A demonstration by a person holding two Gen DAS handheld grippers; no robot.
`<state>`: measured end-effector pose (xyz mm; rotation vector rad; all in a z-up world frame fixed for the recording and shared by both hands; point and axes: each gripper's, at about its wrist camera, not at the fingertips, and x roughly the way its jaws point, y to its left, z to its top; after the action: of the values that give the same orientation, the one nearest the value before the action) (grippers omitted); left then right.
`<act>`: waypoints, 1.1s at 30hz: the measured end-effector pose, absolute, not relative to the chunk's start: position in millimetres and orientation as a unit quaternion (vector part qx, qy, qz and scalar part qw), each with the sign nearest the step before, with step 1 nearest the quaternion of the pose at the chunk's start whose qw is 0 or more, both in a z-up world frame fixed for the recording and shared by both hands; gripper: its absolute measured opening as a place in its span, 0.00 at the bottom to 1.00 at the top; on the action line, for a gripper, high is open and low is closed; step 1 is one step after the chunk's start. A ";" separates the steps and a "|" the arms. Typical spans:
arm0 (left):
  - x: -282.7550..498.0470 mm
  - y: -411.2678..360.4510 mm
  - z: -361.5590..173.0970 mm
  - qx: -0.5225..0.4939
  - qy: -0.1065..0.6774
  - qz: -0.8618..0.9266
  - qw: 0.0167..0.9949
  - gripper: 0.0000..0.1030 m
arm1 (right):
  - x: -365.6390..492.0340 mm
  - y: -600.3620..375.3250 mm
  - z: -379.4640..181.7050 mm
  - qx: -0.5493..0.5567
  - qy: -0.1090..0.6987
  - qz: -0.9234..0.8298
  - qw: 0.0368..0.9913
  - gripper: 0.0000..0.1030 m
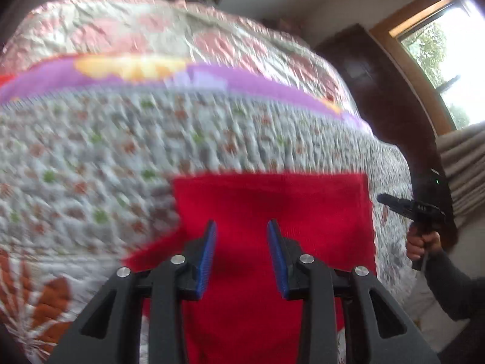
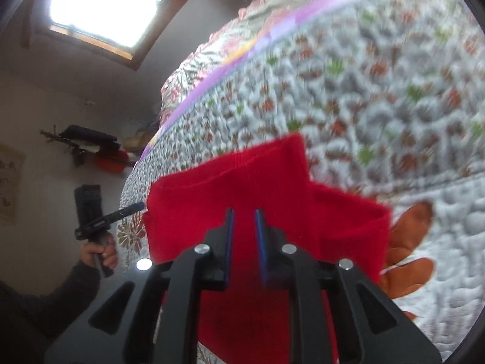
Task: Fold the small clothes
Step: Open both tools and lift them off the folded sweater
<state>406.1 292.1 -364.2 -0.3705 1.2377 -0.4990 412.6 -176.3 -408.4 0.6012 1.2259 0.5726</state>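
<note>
Holding both grippers above a red garment (image 1: 272,209) lying on a quilted floral bedspread (image 1: 91,157).

My left gripper (image 1: 242,254) hovers with its blue pads apart, nothing between them. My right gripper (image 2: 244,242) also has a gap between its pads, empty, over the partly folded red cloth. Both views are motion-blurred.

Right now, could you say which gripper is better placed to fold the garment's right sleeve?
The right gripper, probably: its open jaws hover beside that sleeve; the left gripper sits past the garment's opposite edge.
</note>
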 end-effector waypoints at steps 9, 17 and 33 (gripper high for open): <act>390.8 316.1 -378.4 -0.166 0.574 -0.173 0.783 0.17 | 404.4 -206.1 -428.7 0.291 0.569 0.223 0.736 0.07; 303.8 298.8 -373.9 -0.238 0.572 -0.249 0.744 0.18 | 326.0 -174.1 -434.5 0.311 0.603 0.276 0.681 0.11; 249.9 274.3 -411.0 -0.244 0.603 -0.285 0.704 0.06 | 268.2 -164.9 -456.9 0.294 0.632 0.288 0.656 0.08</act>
<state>249.9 274.3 -411.0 -0.5422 1.3414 -0.6329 268.2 -164.9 -456.9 0.6670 1.4331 0.6522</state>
